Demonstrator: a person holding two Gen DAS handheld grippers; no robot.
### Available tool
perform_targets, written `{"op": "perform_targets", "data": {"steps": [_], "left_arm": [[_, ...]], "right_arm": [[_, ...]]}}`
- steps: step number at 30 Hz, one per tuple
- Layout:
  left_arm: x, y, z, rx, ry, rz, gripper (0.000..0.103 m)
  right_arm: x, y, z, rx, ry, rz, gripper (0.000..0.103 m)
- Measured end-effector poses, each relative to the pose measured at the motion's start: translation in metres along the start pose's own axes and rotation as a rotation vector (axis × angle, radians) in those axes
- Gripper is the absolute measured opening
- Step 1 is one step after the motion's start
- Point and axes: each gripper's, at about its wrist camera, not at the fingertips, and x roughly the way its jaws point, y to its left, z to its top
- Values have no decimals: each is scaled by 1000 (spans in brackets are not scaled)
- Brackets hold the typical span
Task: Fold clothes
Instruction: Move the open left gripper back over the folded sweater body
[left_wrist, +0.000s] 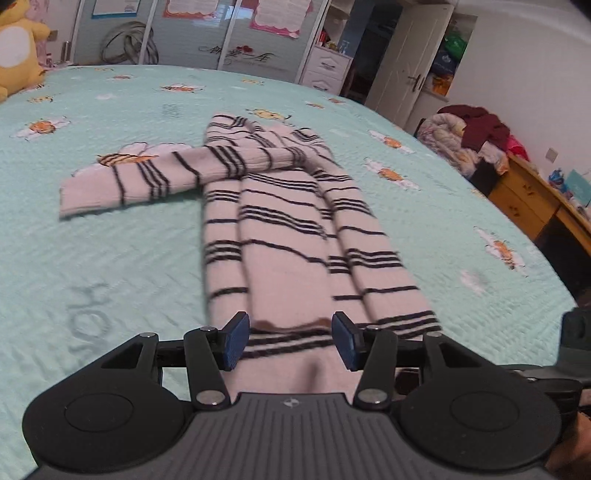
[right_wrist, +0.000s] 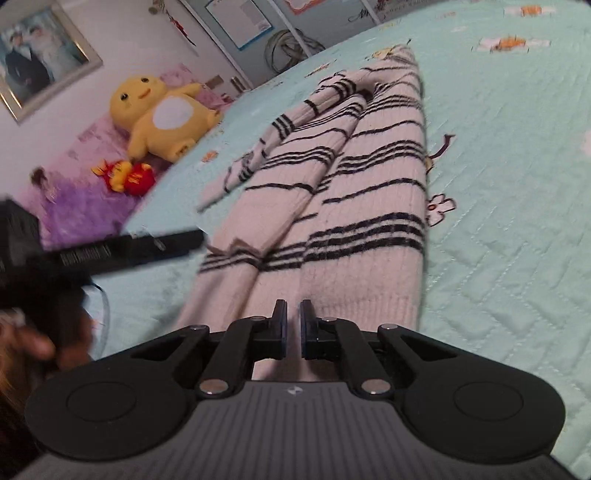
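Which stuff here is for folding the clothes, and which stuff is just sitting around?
For the job:
striped sweater
left gripper, open
right gripper, nearly shut, nothing visibly pinched
bed it lies on

Just lying about:
yellow plush toy
red plush toy
pile of clothes on the desk

A bedroom at home — a big bed (left_wrist: 110, 240) with a bee blanket, a yellow plush toy (right_wrist: 162, 114), a wardrobe (left_wrist: 192, 33).

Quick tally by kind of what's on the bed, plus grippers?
Sweater: 1
Yellow plush: 1
Red plush: 1
Grippers, left and right: 2
Total: 5
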Motion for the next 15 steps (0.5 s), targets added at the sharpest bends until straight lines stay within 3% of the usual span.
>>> {"op": "perform_targets", "data": {"steps": [5, 10, 12, 15], "left_arm": [[-2, -3, 10, -35, -53, -35, 51], [18, -1, 39, -93, -76, -49, 51], [34, 1, 58, -125, -94, -51, 51], [58, 6, 85, -173, -122, -53, 51]], "right_arm": [[-17, -8, 24, 34, -48, 58, 9], [-4, -27, 78, -19, -170, -72, 9], [11, -45, 104, 25, -221, -113, 10], [37, -77, 145, 120, -258, -117, 22]]}}
